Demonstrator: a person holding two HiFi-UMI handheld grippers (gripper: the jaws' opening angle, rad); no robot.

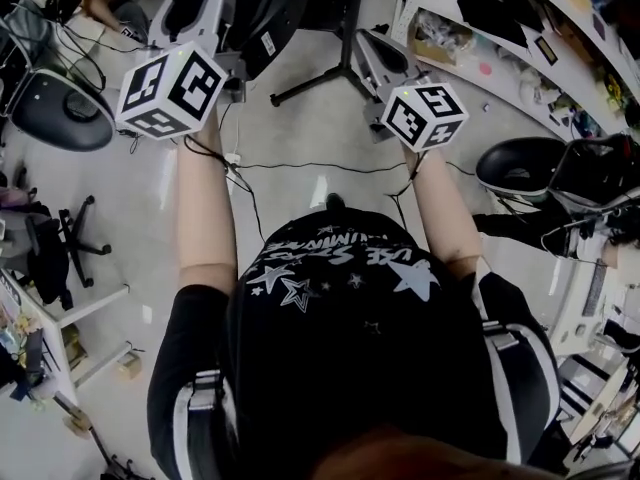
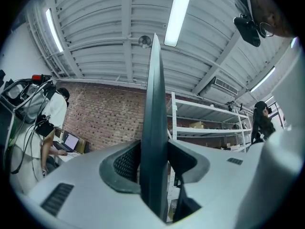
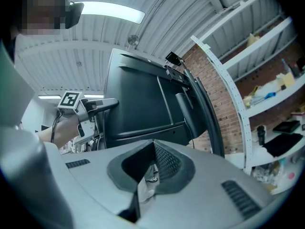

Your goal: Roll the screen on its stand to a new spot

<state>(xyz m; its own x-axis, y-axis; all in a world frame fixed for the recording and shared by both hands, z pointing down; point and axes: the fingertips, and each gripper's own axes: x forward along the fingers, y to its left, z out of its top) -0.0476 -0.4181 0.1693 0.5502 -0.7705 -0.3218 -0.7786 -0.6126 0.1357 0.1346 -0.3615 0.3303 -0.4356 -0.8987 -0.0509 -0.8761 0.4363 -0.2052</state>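
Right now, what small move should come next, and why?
Probably bring the right tongs to the dark flat screen: only the left tongs clamp its edge, the right ones hold nothing, and two holds should steer its black legged stand steadier.

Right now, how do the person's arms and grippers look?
The left claw and right claw are grey shells with dark mesh pads. The left cube and right cube are white with black square markers. The T-shirt is black, short-sleeved, with white stars.

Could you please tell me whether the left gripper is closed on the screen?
Closed: in its own view the left gripper has the screen's thin edge between its pads, and both press against it.
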